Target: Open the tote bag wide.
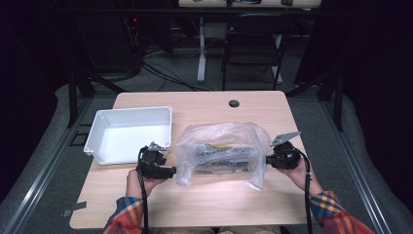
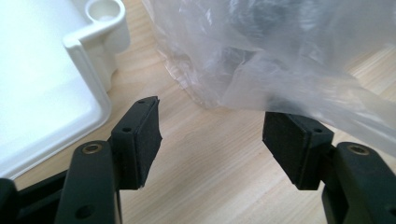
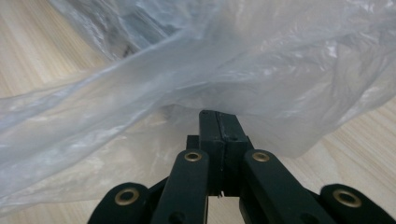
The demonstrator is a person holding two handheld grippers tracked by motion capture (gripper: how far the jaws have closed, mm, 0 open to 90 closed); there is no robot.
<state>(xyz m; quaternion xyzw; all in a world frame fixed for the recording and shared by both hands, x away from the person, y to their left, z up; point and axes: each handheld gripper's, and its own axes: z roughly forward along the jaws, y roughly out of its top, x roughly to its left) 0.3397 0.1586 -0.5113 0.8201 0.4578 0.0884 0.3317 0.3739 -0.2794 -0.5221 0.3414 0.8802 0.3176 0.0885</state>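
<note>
Nearest: plaid sleeves and hands at the bottom edge of the high view.
Left gripper (image 1: 171, 171): jaws wide apart, nothing between them, just beside the left edge of the clear plastic bag (image 1: 221, 152).
Right gripper (image 1: 267, 160): jaws pressed together, pinching a fold of the bag's film at its right end.
Surface (image 1: 204, 204): light wood, with a round cable hole near the far edge.
Room: dark, with a black folding chair (image 1: 253, 44) and cables on the grey floor beyond the surface.
White tray (image 1: 97, 127): left of the bag, nothing in it.
Bag: mid-surface, puffed up, with dark items and something yellow inside, too blurred to name.
</note>
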